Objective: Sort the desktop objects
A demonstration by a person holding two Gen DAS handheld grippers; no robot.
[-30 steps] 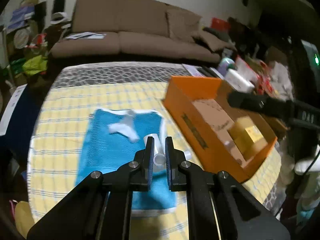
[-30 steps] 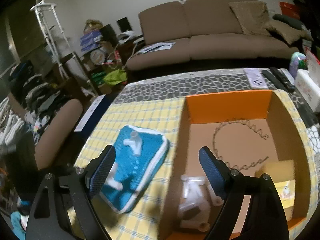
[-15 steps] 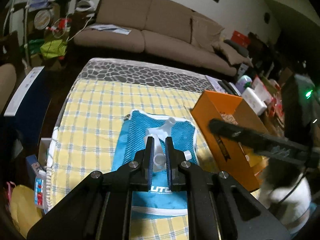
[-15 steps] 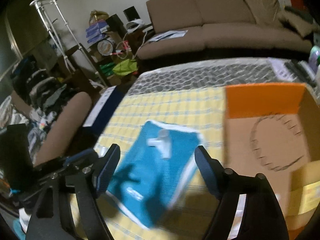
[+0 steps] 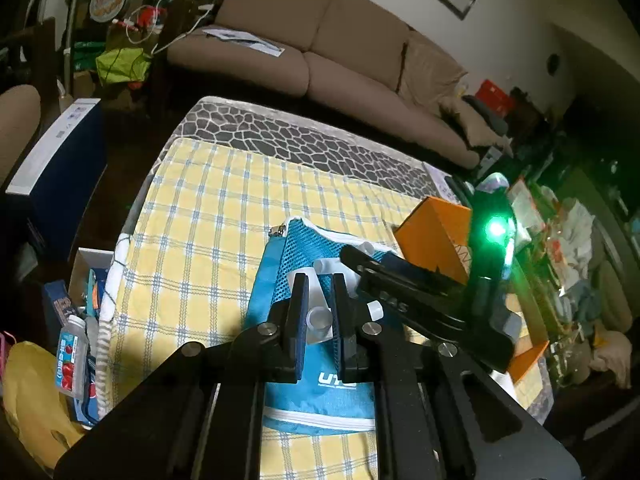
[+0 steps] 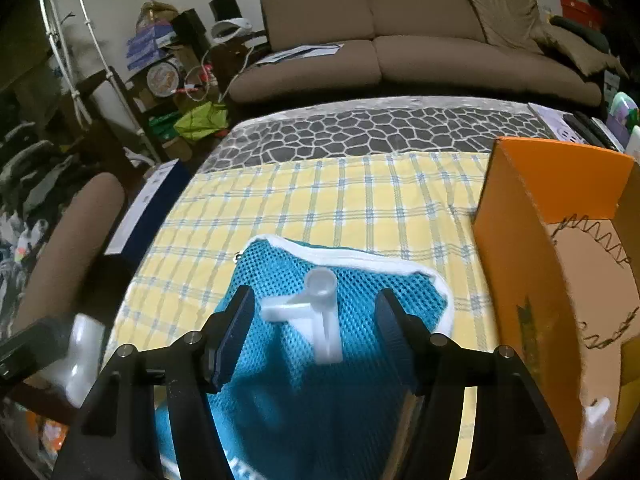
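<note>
Plastic pipe fitting [image 6: 320, 312], light, stiff and slick, lies on the blue mesh pouch [image 6: 280, 280]; right hand-held gripper [image 6: 314, 332] straddles it wide. Left hand-held gripper [image 5: 318, 312] pinches another white fitting [image 5: 320, 318]. Grip the straight stem.

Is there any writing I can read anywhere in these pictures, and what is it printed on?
"UT", the rest hidden: white letters on the blue mesh pouch.
Pale letters on the right hand-held gripper, seen at: too blurred to read.
Label on the small bottle beside the table: too small.
Print on the orange box: unreadable.
</note>
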